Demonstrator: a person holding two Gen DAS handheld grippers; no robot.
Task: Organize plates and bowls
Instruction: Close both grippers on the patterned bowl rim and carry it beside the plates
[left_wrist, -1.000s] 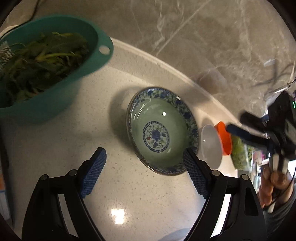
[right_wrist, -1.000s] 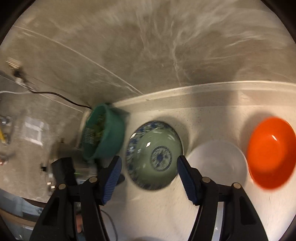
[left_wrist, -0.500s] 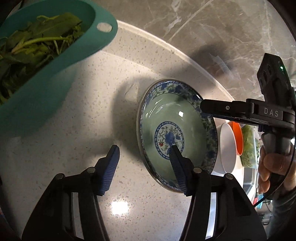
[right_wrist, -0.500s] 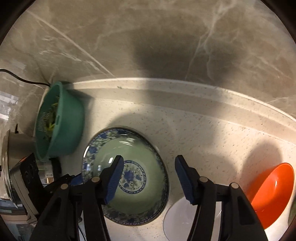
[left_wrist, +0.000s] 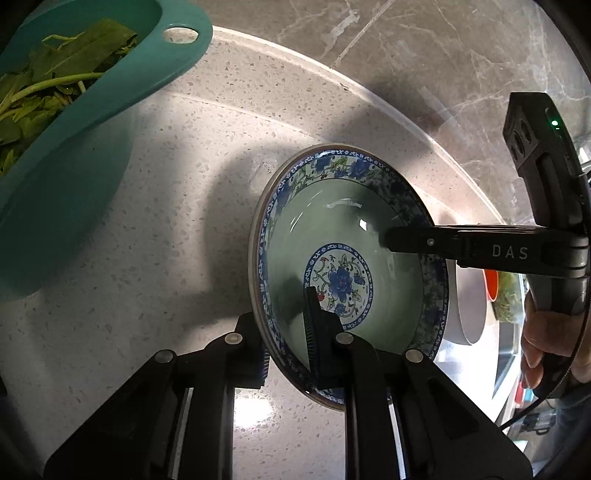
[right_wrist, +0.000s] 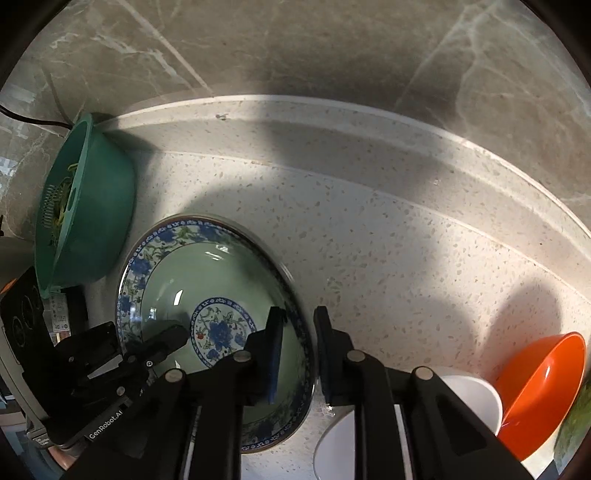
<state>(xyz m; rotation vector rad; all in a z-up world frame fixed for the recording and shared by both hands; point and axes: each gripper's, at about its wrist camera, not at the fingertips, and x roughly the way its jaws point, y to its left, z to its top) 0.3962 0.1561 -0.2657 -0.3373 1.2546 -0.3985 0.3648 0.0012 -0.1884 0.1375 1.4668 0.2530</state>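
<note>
A green-glazed bowl (left_wrist: 347, 240) with a blue floral rim and centre medallion sits between both tongs: the left tongs (left_wrist: 286, 332) pinch its near rim, the right tongs (right_wrist: 297, 347) its opposite rim. Beyond the right tongs lie a white bowl (right_wrist: 472, 391) and an orange bowl (right_wrist: 543, 380).

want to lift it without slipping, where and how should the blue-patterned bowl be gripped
By the flared rim, from above, one finger inside and one outside. The bowl is wide, shallow and upright on the counter, so only the thin rim fits between jaws. The left gripper and right gripper have just closed on opposite edges, which should keep it level.
</note>
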